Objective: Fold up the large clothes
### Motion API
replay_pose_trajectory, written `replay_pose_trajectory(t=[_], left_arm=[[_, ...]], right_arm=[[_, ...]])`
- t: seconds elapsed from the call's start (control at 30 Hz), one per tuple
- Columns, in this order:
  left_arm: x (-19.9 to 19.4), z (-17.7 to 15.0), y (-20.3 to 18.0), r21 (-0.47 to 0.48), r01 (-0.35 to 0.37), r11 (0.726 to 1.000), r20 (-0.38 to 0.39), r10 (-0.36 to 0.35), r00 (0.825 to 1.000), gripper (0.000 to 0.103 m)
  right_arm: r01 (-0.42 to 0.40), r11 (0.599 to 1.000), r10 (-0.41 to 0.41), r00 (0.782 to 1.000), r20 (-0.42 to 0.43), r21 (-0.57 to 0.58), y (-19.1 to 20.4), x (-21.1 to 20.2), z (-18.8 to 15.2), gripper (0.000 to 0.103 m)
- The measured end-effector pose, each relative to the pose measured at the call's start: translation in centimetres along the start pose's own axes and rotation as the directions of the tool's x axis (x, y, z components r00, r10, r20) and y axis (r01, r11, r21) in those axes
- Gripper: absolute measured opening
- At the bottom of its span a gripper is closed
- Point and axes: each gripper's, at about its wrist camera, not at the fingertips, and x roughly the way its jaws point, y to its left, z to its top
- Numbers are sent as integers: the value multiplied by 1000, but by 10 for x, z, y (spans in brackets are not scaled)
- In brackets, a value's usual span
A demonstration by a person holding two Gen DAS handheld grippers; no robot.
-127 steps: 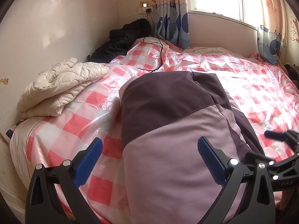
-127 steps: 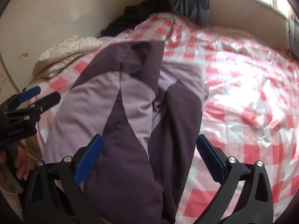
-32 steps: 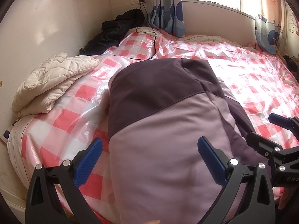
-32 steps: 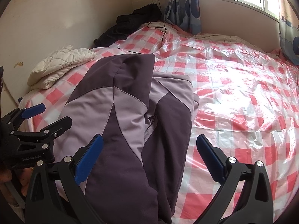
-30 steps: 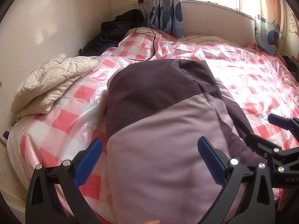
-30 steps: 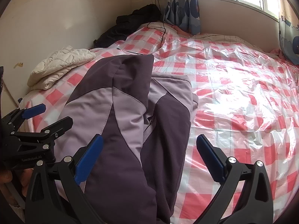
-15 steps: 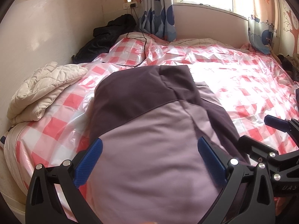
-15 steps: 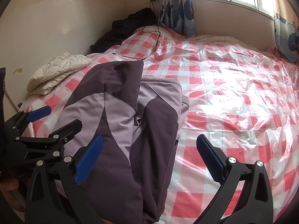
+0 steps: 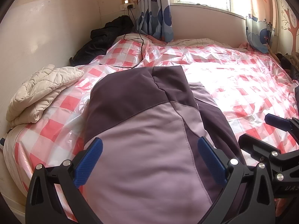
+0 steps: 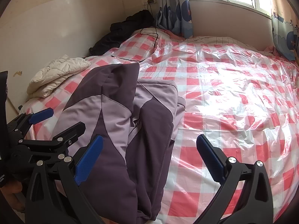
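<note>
A large purple and lilac jacket (image 9: 145, 130) lies folded lengthwise on the bed, its far end toward the wall; it also shows in the right wrist view (image 10: 119, 123). My left gripper (image 9: 149, 160) is open and empty, hovering over the jacket's near lilac part. My right gripper (image 10: 147, 155) is open and empty, above the jacket's right edge and the plastic sheet. The right gripper shows at the right of the left wrist view (image 9: 271, 138); the left gripper shows at the left of the right wrist view (image 10: 48, 127).
The bed (image 10: 233, 93) is covered by a red-and-white checked sheet under clear plastic. A folded cream quilted garment (image 9: 41, 91) lies at the left edge. A black garment (image 9: 101, 43) and a charging cable (image 9: 140, 43) lie at the far corner. Curtains and a window stand behind.
Both grippers have drawn back and risen a little from the jacket, so more of the bed shows. The jacket has not moved. Both stay open.
</note>
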Motion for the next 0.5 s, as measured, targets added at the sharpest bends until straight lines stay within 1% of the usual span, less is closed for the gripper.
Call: replay_pose_trajectory(t=[0.17,0.5], left_arm=[[0,1,-1,-11,1,1000,-1,-1,1000,97],[2,2,9,-67,7,998,-6,-7,1000,97]], right_arm=[[-2,1000,2,1000,5,-2,0,0,1,96],[-4,1000,4,1000,8,-3,0,-1,2,96]])
